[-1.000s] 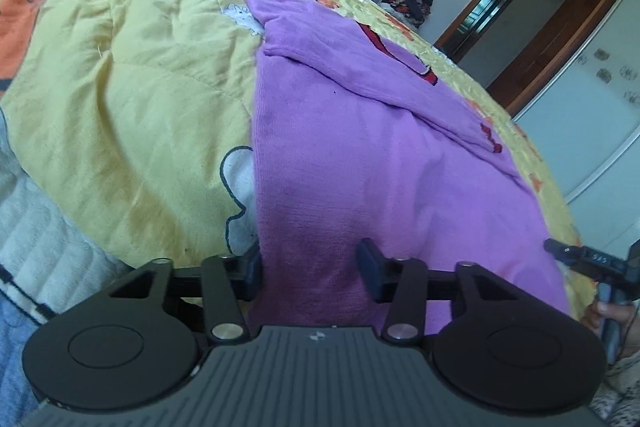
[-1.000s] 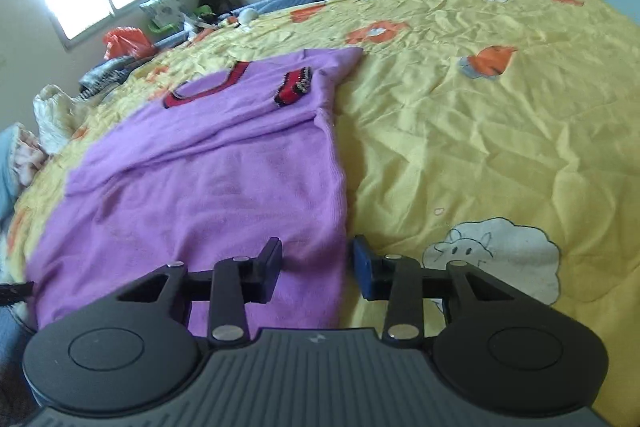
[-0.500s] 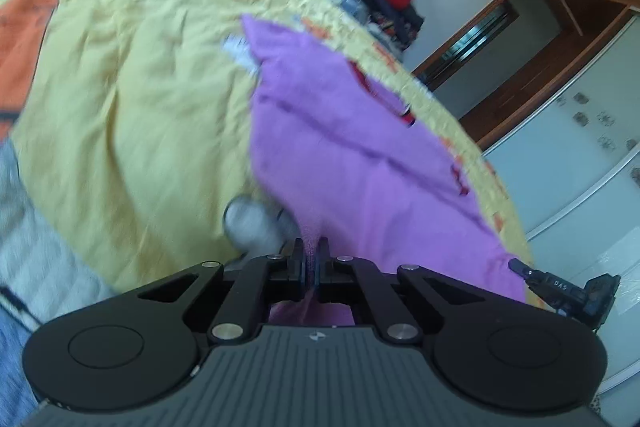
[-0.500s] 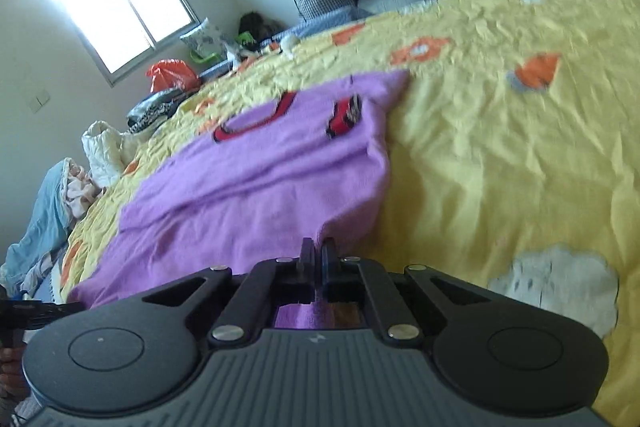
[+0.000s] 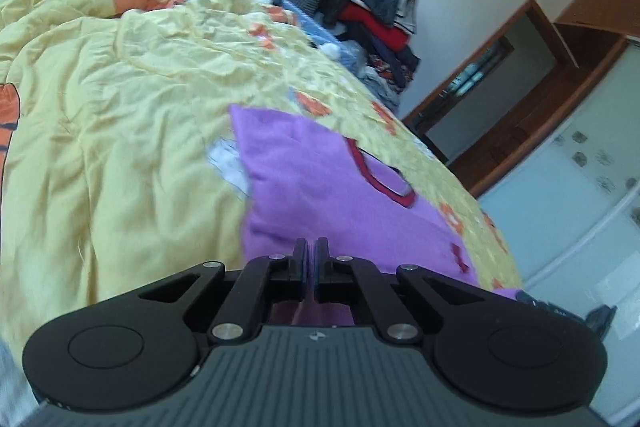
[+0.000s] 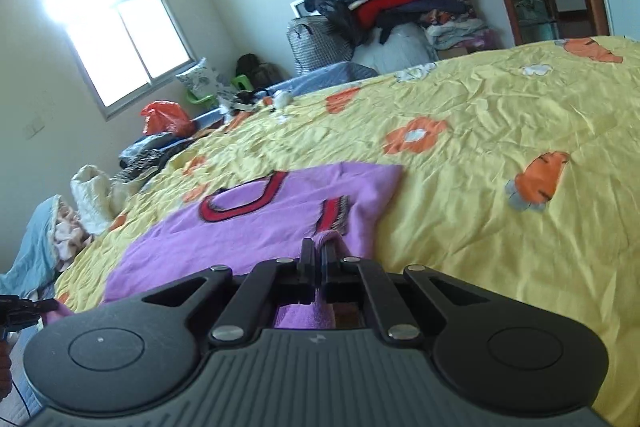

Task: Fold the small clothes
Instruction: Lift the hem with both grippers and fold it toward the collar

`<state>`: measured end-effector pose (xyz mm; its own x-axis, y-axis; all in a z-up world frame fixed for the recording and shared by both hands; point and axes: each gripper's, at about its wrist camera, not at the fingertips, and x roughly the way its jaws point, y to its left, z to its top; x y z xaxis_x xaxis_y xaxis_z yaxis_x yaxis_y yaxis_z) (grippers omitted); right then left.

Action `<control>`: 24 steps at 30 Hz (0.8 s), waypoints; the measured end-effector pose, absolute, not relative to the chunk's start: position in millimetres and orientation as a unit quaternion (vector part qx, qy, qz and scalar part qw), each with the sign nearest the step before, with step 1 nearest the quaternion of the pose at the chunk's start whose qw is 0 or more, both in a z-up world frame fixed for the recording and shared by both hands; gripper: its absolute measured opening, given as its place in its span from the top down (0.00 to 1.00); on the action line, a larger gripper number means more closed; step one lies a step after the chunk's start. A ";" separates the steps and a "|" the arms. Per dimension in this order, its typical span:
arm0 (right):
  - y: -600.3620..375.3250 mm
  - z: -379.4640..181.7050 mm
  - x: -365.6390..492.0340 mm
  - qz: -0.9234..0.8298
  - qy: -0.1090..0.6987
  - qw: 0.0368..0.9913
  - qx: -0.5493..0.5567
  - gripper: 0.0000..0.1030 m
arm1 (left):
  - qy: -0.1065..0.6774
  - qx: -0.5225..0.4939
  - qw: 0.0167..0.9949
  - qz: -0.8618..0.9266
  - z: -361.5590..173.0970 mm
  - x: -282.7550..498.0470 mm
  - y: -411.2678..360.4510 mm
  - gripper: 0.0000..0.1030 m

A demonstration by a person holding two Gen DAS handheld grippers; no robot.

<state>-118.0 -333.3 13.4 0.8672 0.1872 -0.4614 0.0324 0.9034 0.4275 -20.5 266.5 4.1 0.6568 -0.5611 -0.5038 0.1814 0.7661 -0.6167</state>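
A small purple sweater (image 5: 320, 195) with a red collar (image 5: 376, 175) lies on a yellow quilt (image 5: 120, 147). My left gripper (image 5: 311, 247) is shut on the sweater's near hem at its left corner, and the cloth rises off the quilt between its pads. In the right wrist view the same purple sweater (image 6: 248, 227) stretches away toward its red collar (image 6: 244, 199) and a red sleeve cuff (image 6: 332, 215). My right gripper (image 6: 319, 251) is shut on the hem's right corner, with a bunch of purple cloth showing above the fingertips. The other gripper's tip (image 6: 24, 307) shows at the far left.
The yellow quilt (image 6: 500, 167) with orange flower prints covers the whole bed. Piled clothes and bags (image 6: 380, 7) stand against the far wall. More bundles and an orange bag (image 6: 164, 115) lie under the window. A wooden door frame (image 5: 500, 99) and wardrobe (image 5: 580, 187) are on the right.
Both grippers went from open around the near hem to shut on it. Both have since lifted and moved forward, raising the hem and carrying it toward the collar.
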 end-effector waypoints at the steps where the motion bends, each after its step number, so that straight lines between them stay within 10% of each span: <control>1: -337.7 9.7 -111.1 0.037 0.262 0.940 0.216 0.98 | 0.357 -0.266 0.871 -0.207 -0.8 -12.2 268.1 1.00; 9: -341.2 -30.7 -73.6 0.010 0.322 0.927 0.194 0.95 | 0.392 -0.266 0.856 -0.207 -33.3 -7.0 274.8 1.00; 12: -331.0 -23.0 -93.1 0.024 0.321 0.929 0.183 0.70 | 0.400 -0.264 0.847 -0.230 -33.1 -43.0 270.2 0.99; 20: -320.8 -29.6 -182.9 0.061 0.324 0.914 0.236 0.64 | 0.387 -0.336 0.810 -0.284 -68.7 -104.9 280.8 0.56; 22: -319.0 -34.3 -204.0 0.062 0.329 0.911 0.240 0.64 | 0.372 -0.358 0.804 -0.296 -72.5 -117.1 285.2 0.21; 24: -320.1 -36.7 -222.2 0.052 0.329 0.912 0.239 0.64 | 0.362 -0.340 0.814 -0.302 -75.3 -128.6 284.1 0.16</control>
<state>-222.2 -320.1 -36.7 0.7776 0.2522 -0.5759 0.0621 0.8807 0.4695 -128.6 284.1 -75.3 0.5549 -0.7382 -0.3837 0.2459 0.5861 -0.7720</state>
